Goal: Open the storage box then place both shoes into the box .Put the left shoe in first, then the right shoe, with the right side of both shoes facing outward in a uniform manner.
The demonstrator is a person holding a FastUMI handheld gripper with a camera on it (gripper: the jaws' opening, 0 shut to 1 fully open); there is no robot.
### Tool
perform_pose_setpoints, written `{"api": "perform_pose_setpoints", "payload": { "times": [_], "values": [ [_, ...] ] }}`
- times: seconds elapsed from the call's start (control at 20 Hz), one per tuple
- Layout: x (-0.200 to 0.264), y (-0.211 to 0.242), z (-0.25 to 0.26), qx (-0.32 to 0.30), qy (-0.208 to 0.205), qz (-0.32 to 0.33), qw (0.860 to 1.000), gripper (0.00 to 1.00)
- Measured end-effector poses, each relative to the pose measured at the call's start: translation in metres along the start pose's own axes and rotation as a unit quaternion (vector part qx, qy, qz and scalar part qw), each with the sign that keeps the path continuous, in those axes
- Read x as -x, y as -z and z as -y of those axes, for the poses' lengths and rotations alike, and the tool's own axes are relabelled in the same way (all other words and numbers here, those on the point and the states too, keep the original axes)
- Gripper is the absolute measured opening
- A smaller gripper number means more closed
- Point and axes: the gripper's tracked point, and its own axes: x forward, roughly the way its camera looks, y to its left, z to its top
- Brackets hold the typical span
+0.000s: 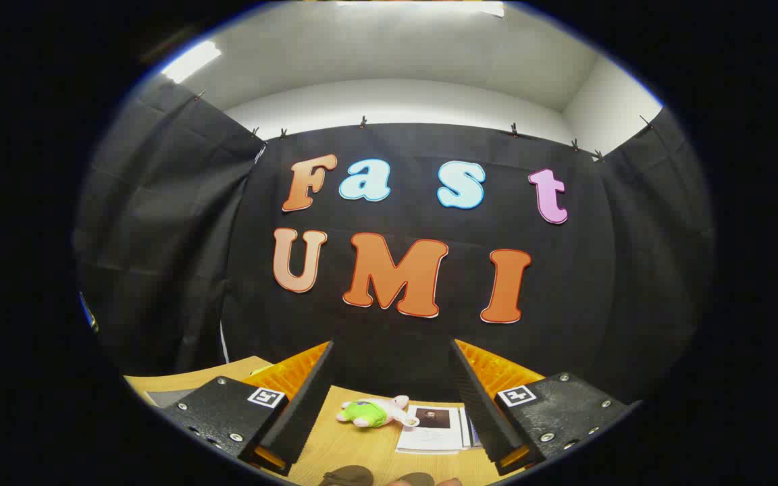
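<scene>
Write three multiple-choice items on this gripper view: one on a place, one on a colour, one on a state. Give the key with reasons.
1. Where does the plush toy lie?
A. On the wooden table, beside the booklet
B. On top of the booklet
C. Clamped in the gripper

2. What colour is the toy's garment?
A. Red
B. Green
C. Blue

3. How do the jaws stand?
A. Shut on the toy
B. Shut on nothing
C. Open and empty

Key: 1 A, the toy rests on the bare wood just next to the booklet. 2 B, its middle is bright green. 3 C, a wide gap parts the jaws and nothing sits between them.
</scene>
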Motion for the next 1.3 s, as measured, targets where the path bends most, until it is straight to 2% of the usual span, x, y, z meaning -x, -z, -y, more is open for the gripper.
{"api": "perform_pose_setpoints", "payload": {
  "times": [0.8,1.1,1.3],
  "values": [
    [0.009,-0.002,0.007,-0.004,-0.002,-0.006,1.0,0.98],
    [0.008,0.011,-0.003,-0.024,-0.022,-0.028,0.999,0.99],
    [0.008,0.031,-0.02,-0.062,-0.052,-0.065,0.995,0.99]
  ]
}}
